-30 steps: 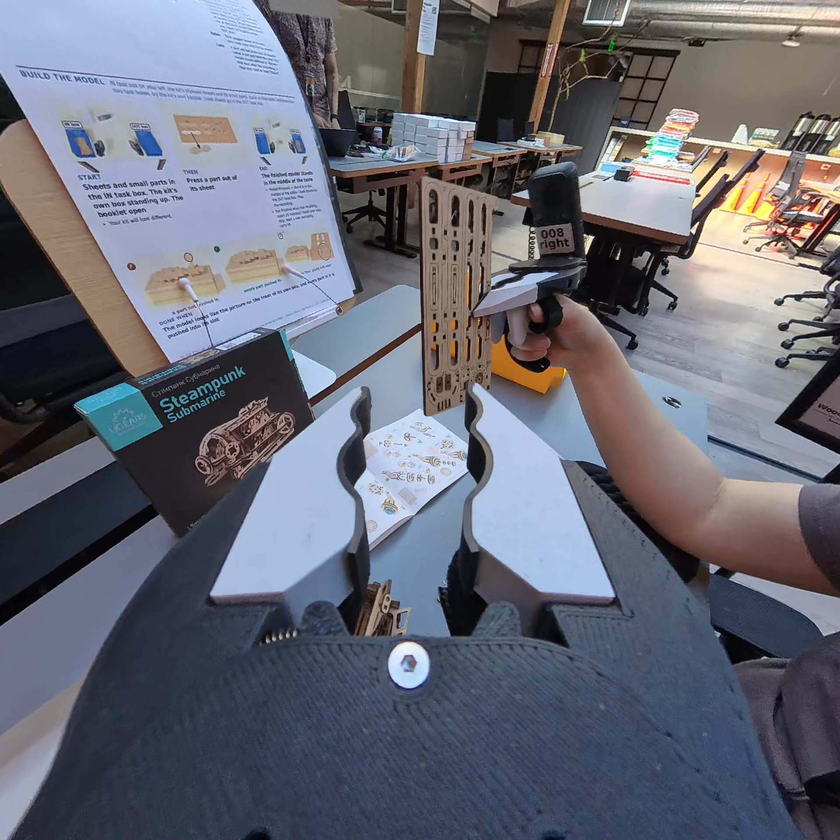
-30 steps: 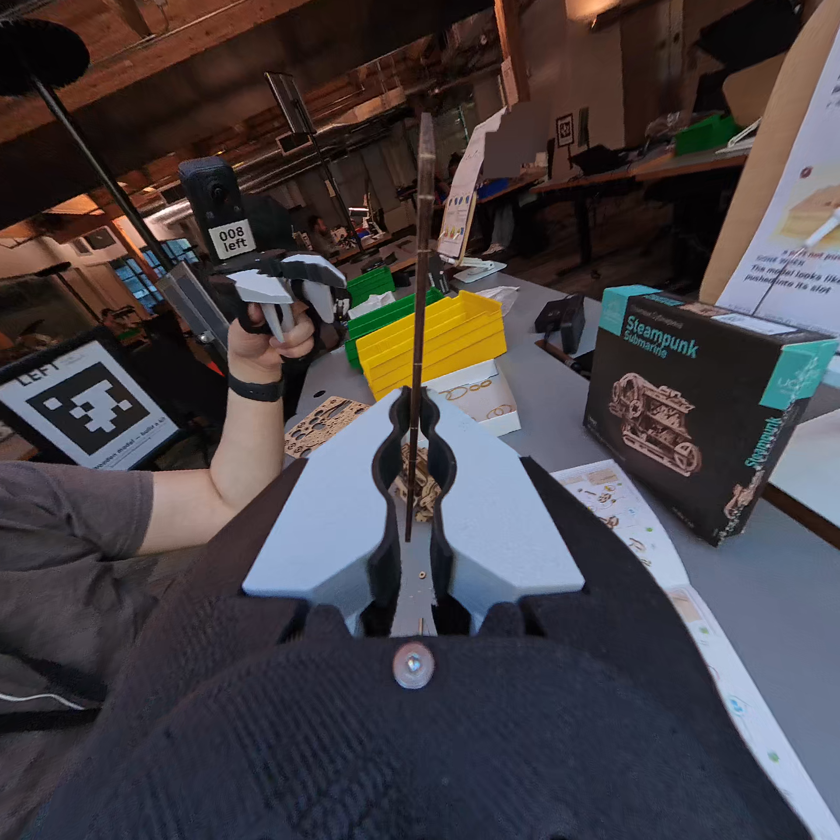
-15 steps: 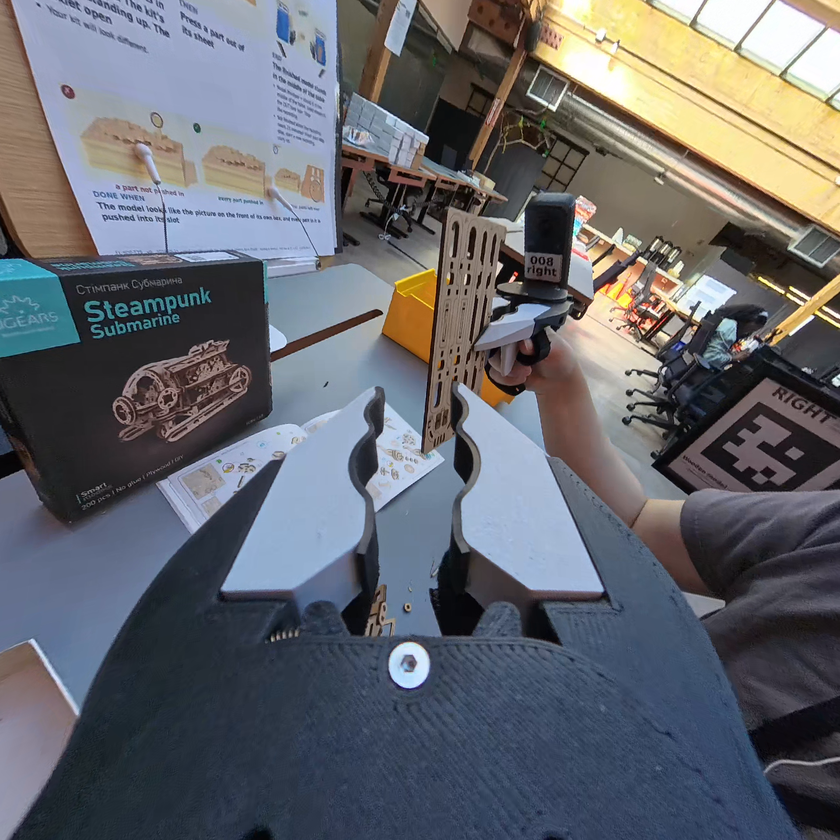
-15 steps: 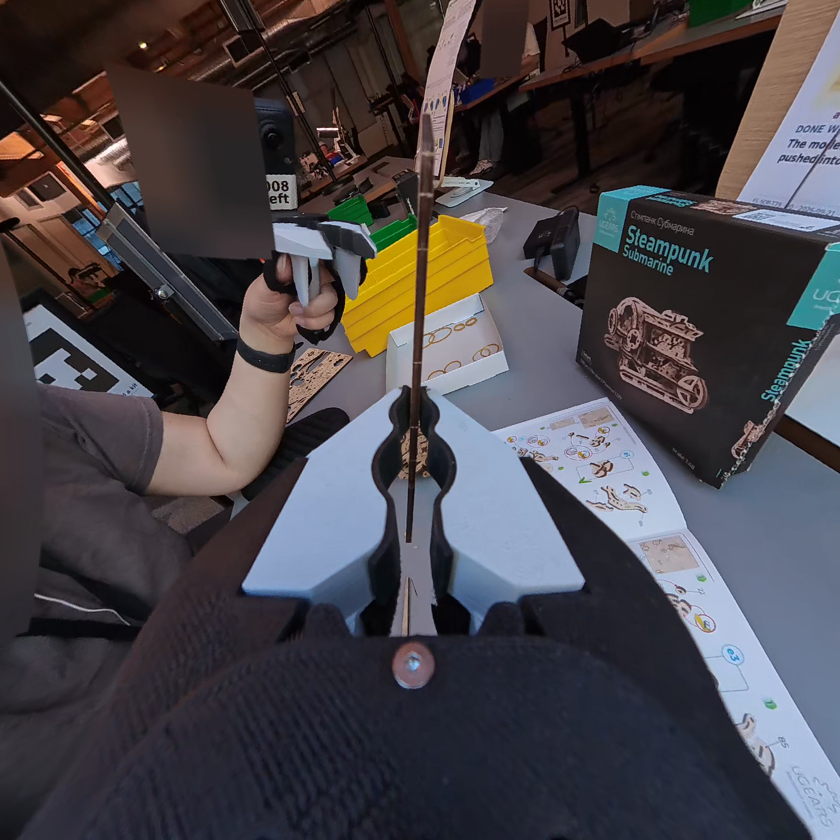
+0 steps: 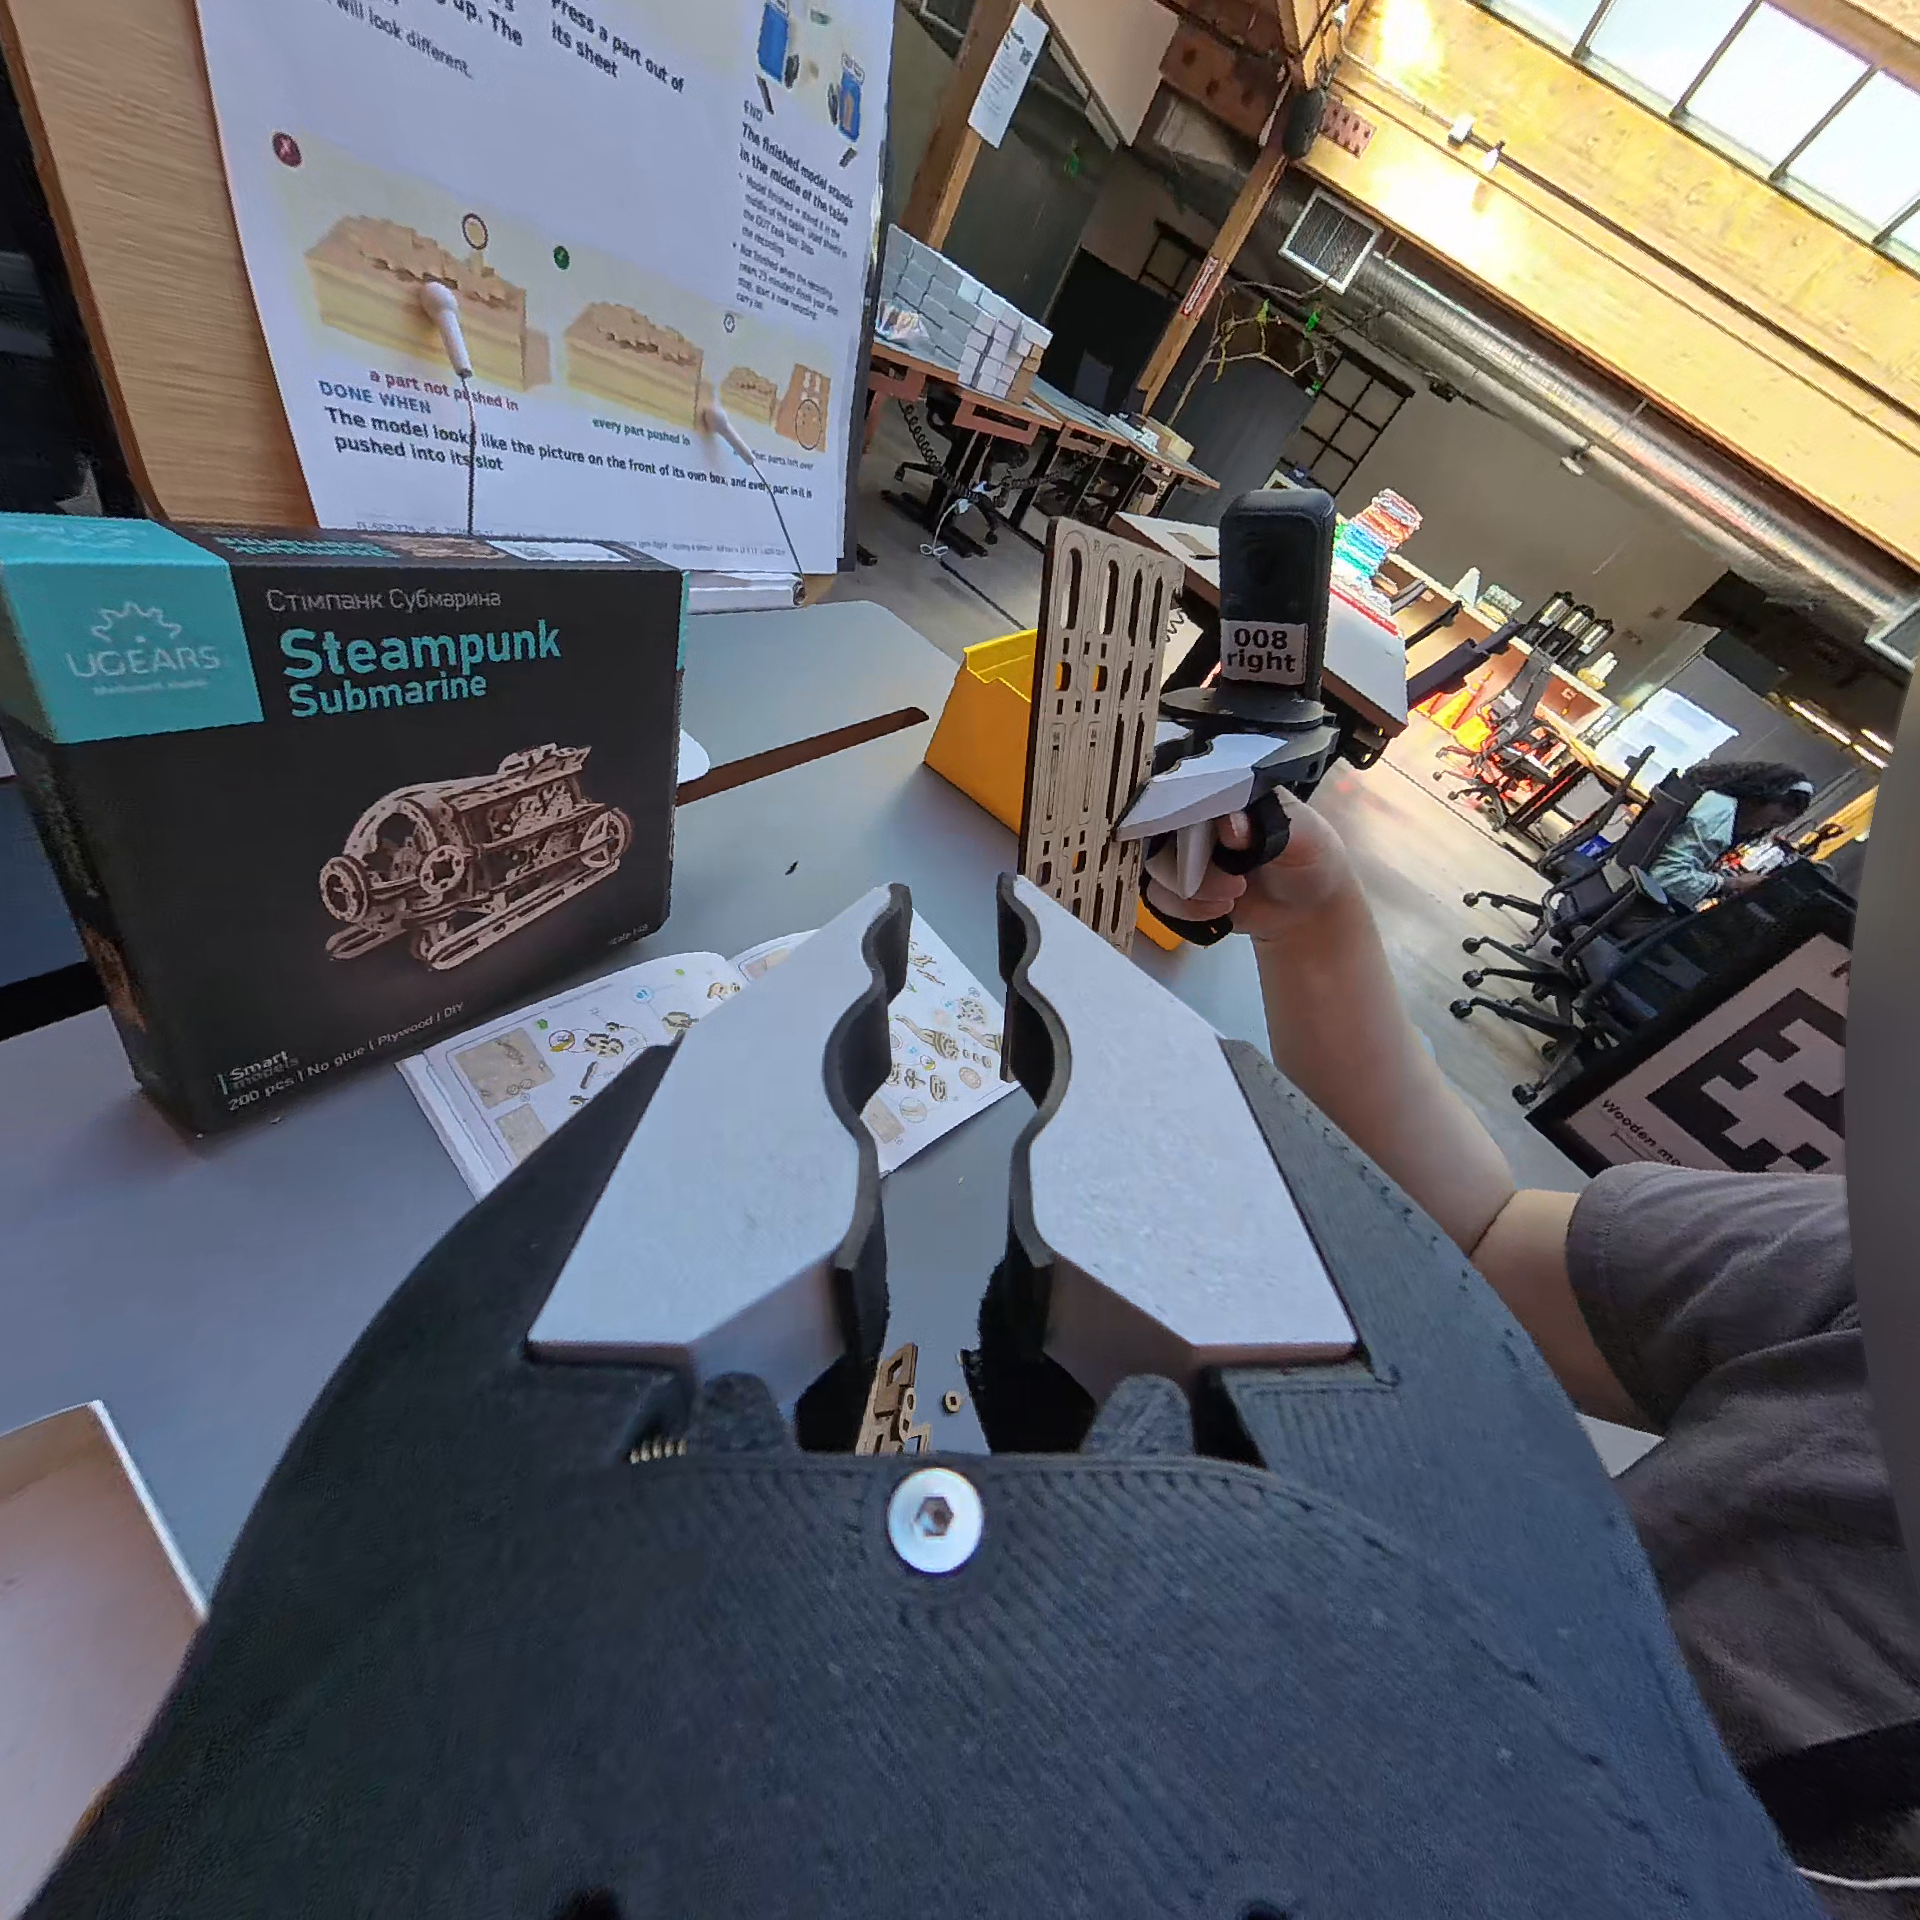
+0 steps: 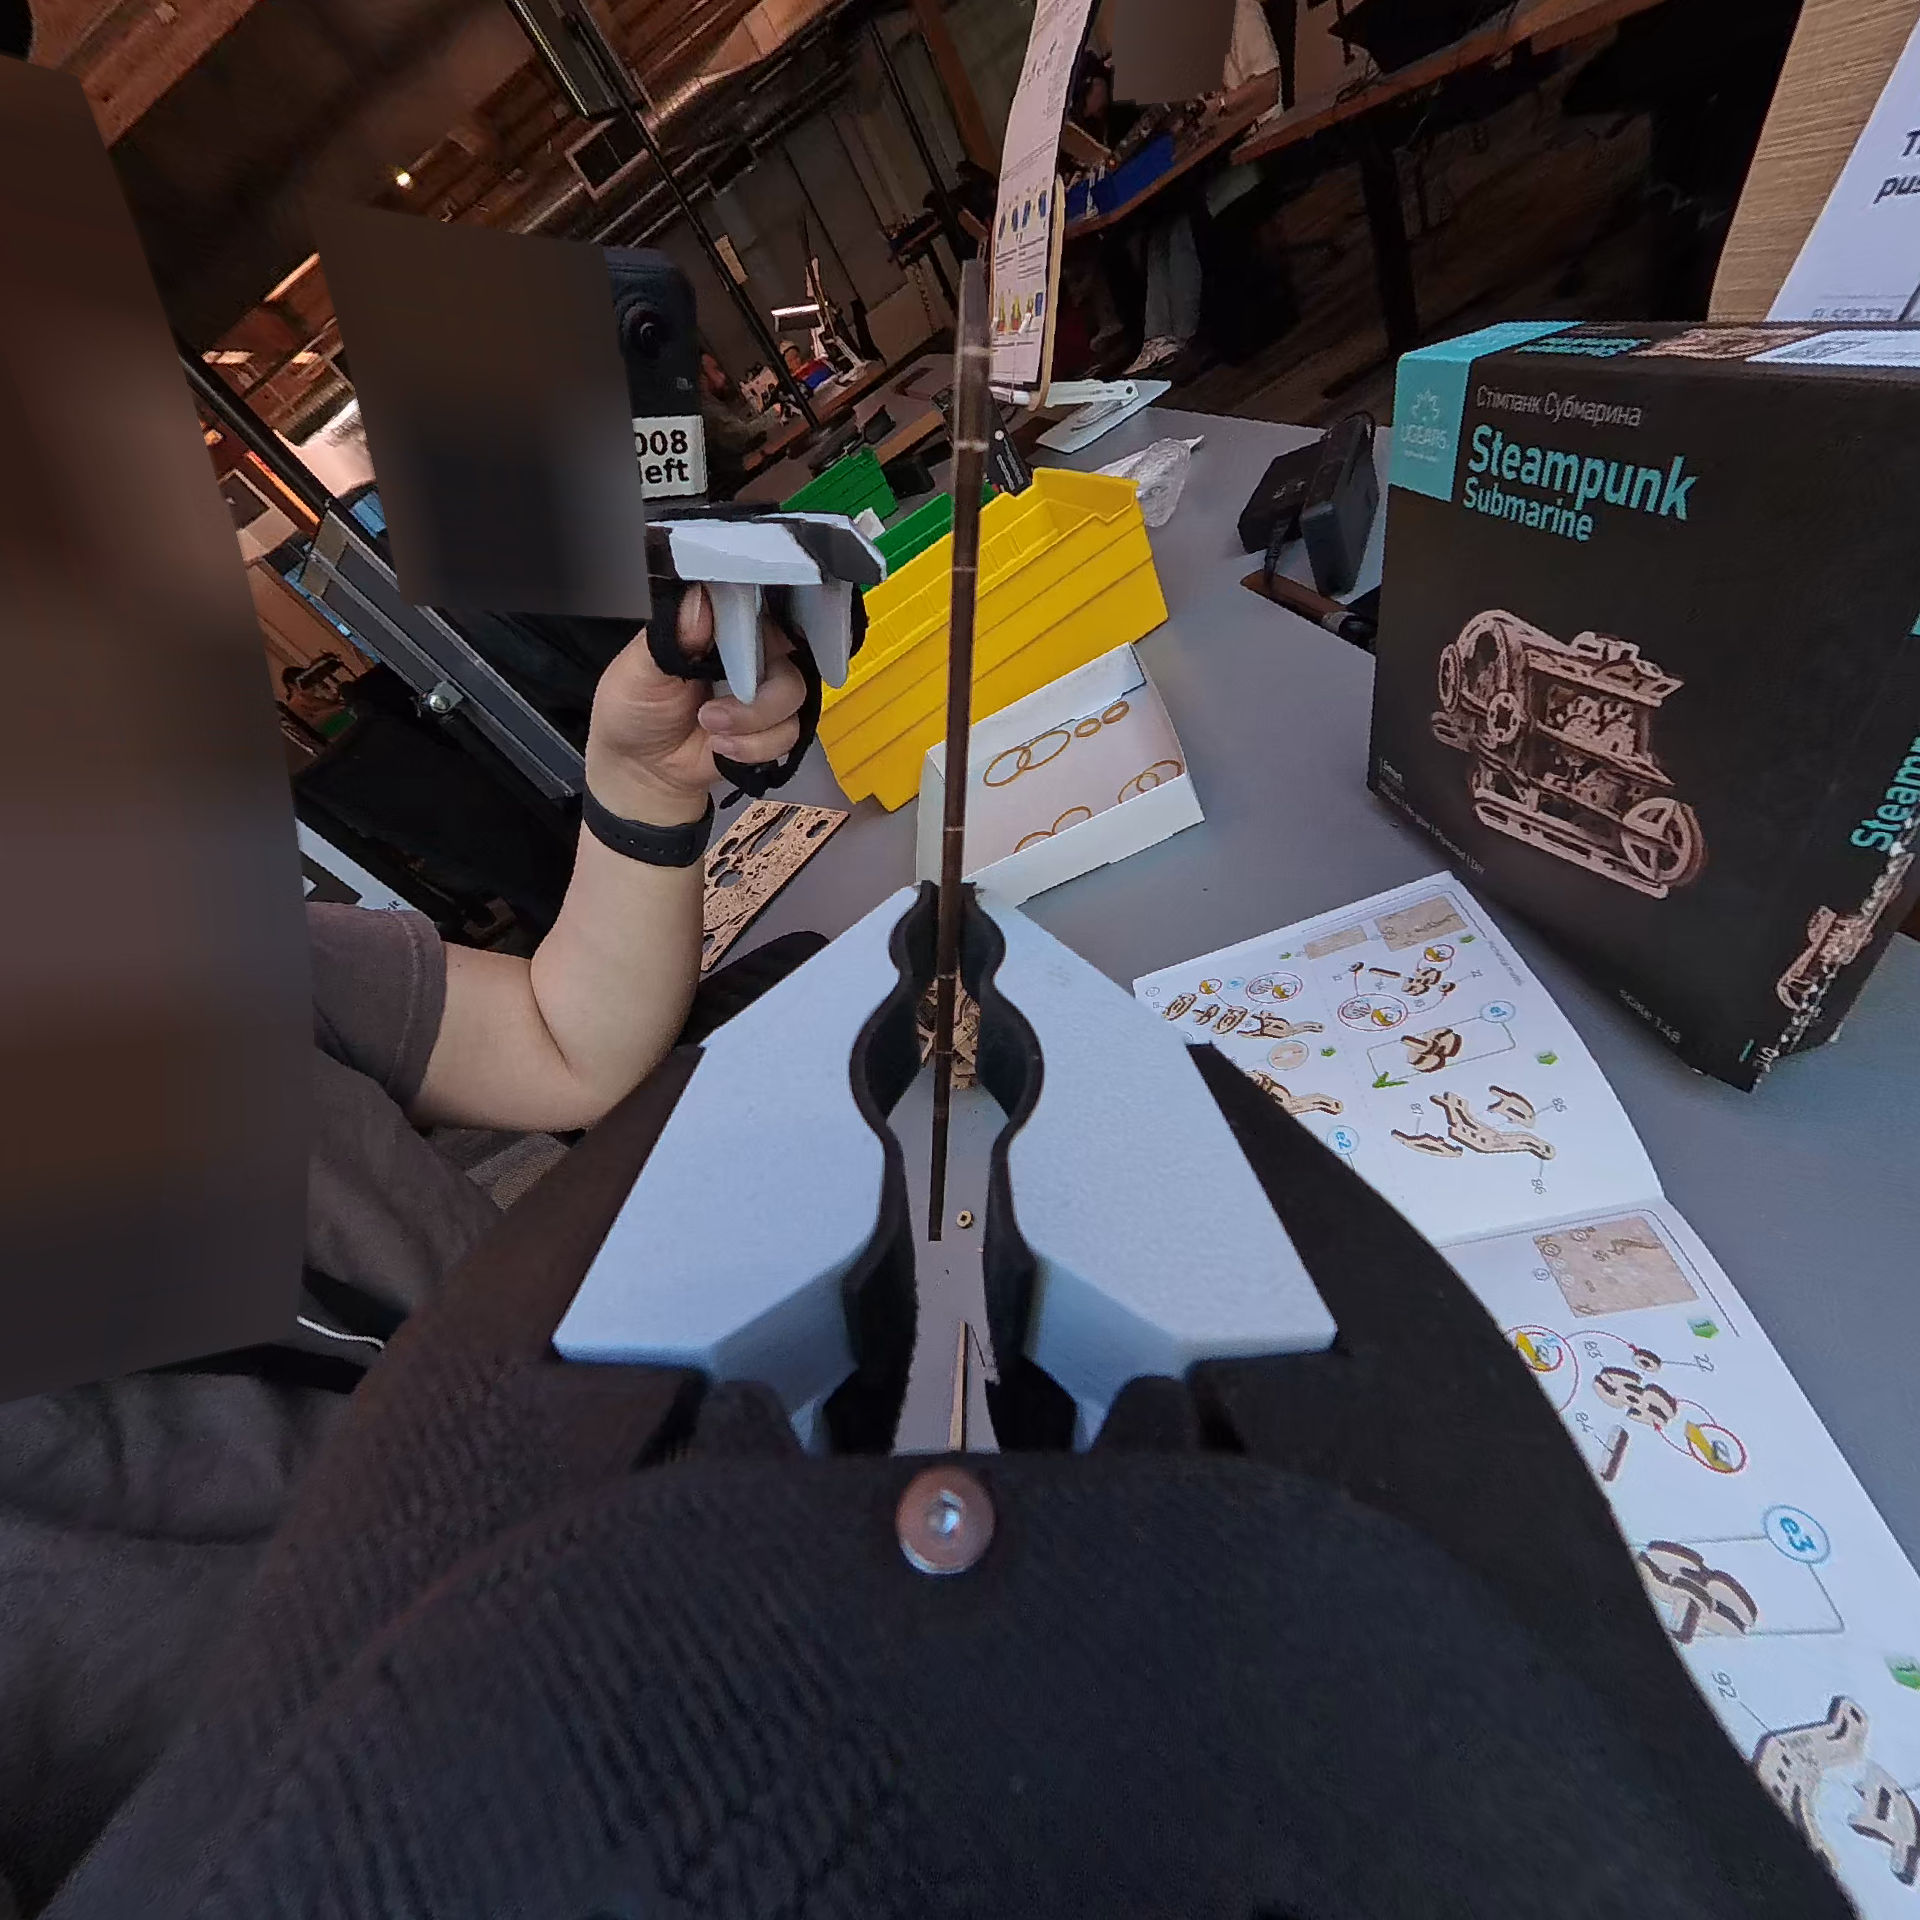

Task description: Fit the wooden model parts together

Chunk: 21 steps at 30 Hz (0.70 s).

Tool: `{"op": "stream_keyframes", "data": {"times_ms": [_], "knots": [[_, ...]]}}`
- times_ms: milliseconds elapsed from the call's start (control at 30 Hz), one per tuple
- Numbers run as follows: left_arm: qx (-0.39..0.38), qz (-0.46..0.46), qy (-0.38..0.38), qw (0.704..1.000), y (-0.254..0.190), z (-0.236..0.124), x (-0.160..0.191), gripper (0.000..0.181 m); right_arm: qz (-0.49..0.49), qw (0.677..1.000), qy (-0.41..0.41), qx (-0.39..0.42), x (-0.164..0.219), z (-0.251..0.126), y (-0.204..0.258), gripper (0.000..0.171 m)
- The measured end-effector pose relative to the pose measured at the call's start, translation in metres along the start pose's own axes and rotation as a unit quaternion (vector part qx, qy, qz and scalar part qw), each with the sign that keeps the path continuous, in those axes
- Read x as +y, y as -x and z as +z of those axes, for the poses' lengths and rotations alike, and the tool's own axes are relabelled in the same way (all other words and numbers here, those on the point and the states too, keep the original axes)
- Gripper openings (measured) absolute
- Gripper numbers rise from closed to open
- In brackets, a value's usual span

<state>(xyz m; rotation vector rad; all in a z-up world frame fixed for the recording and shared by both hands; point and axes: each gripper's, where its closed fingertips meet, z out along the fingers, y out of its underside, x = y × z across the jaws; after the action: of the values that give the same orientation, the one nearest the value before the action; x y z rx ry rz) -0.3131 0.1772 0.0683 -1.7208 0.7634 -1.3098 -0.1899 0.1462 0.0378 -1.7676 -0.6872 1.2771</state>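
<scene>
My right gripper [image 6: 943,904] is shut on a thin wooden parts sheet [image 6: 961,675] and holds it upright, edge-on, above the grey table [image 6: 1278,748]. In the left wrist view the same sheet [image 5: 1091,727] shows its cut-out face, pinched near its right edge by the right gripper [image 5: 1127,831]. My left gripper [image 5: 954,914] is open and empty, a short way in front of the sheet and apart from it. It also shows in the right wrist view [image 6: 831,551], held up in the air. A small wooden assembly [image 6: 951,1029] lies on the table under the sheet.
The black kit box [image 5: 343,790] stands at the left with the open booklet [image 5: 675,1049] in front of it. A yellow bin [image 6: 1018,603], a white tray with rubber rings [image 6: 1060,769] and another wooden sheet [image 6: 758,862] lie beyond. An instruction board [image 5: 540,260] stands behind.
Both grippers have tilted down toward the table and come closer to the kit box. The left jaws have narrowed a little. The right gripper has kept hold of the sheet throughout.
</scene>
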Motion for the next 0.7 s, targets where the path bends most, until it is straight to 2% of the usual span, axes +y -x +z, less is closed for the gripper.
{"op": "stream_keyframes", "data": {"times_ms": [333,600,700], "knots": [[0.019,-0.010,0.029,0.999,0.000,0.010,0.013,0.017,0.023,0.999,-0.004,-0.024,-0.002,0.005,0.006,0.001],[0.107,0.013,0.031,0.994,-0.050,0.025,0.017,0.026,0.009,0.995,-0.005,-0.098,-0.011,0.015,0.054,0.001],[0.144,0.016,0.020,0.989,-0.068,0.023,0.013,0.015,0.002,0.994,0.015,-0.105,-0.005,0.021,0.062,0.001]]}}
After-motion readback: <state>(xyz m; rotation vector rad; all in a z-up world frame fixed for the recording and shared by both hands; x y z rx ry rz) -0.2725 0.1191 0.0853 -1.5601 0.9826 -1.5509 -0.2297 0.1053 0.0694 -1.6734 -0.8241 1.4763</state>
